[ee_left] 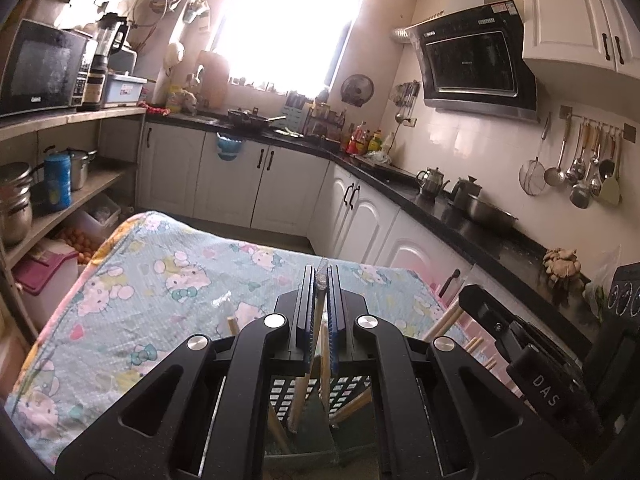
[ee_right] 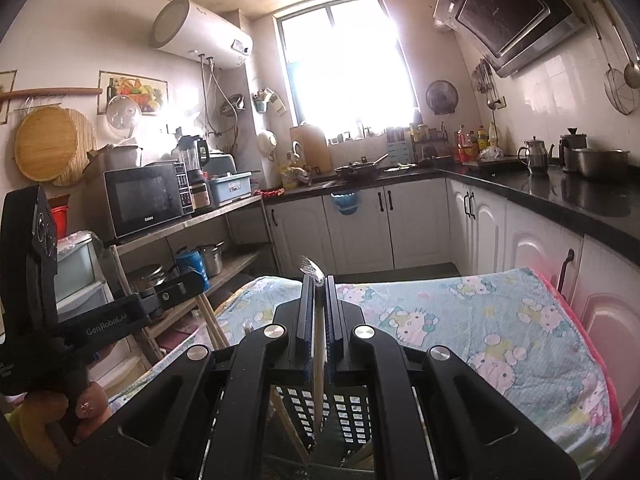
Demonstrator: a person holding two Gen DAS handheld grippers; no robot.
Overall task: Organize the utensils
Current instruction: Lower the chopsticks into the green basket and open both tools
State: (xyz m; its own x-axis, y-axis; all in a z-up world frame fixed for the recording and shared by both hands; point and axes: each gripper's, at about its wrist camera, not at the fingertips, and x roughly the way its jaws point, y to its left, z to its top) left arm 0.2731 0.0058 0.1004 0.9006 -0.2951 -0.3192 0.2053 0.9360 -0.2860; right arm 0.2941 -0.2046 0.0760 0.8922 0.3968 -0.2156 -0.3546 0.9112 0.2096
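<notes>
Now two grippers (ee_left: pixel 321 280) (ee_right: pixel 318 284) — one utensil (ee_left: pixel 322 276) (ee_right: pixel 313 270) each.

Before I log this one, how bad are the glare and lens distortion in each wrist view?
Left wrist view: the window is blown out white and washes the wall beside it; the cabinets bow at the edge. Right wrist view: the same window glares, the range hood tilts from fisheye warp, and the bedspread stays readable.

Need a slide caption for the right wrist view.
Right gripper shut on a spoon over a black basket.
</notes>
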